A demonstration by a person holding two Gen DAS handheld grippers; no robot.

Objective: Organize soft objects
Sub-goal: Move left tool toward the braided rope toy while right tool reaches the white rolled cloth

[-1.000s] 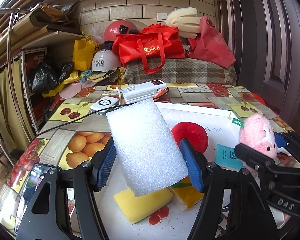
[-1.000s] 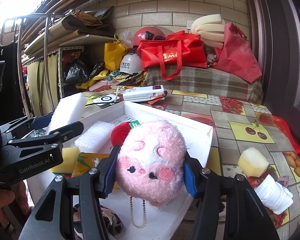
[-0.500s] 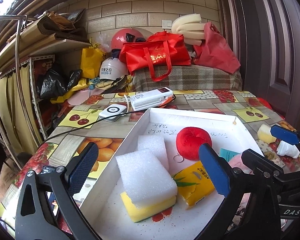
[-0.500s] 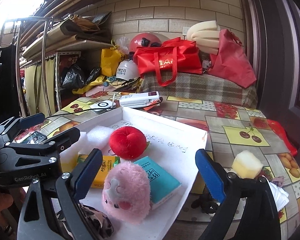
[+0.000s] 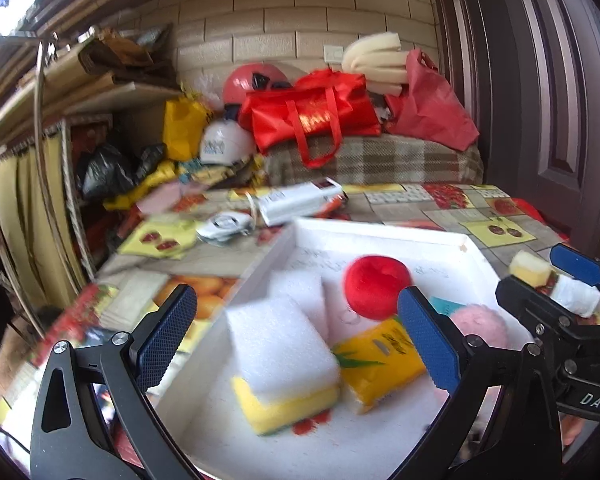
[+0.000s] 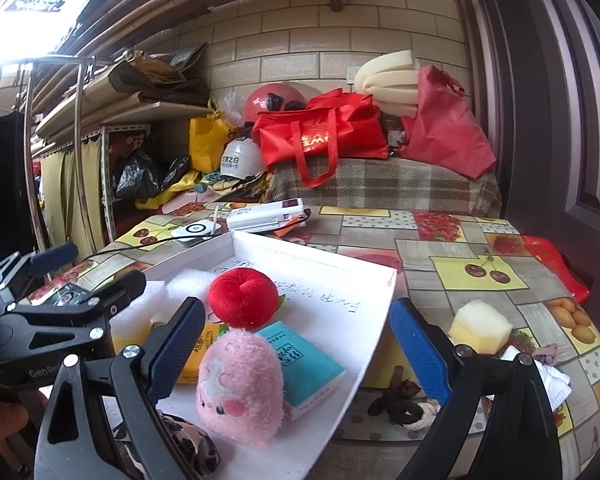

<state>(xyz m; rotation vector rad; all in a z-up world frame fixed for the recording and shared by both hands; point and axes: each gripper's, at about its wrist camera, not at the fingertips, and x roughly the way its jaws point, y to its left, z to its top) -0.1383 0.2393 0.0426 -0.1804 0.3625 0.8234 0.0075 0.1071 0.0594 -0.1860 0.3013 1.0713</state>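
Cream brick wall (image 6: 300, 40), dark door (image 6: 560, 120), cluttered shelves (image 6: 100, 100).

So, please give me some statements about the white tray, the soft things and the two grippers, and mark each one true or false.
1. The pink plush toy lies inside the white tray. True.
2. The right gripper is shut on the pink plush toy. False: its jaws stand open and their pads are clear of the toy.
3. The white foam block rests on the yellow sponge. True.
4. The red plush apple lies on the tablecloth outside the tray. False: it is in the tray.
5. The left gripper holds the white foam block. False: it is open and holds nothing.
6. A pale yellow sponge piece lies outside the tray. True.
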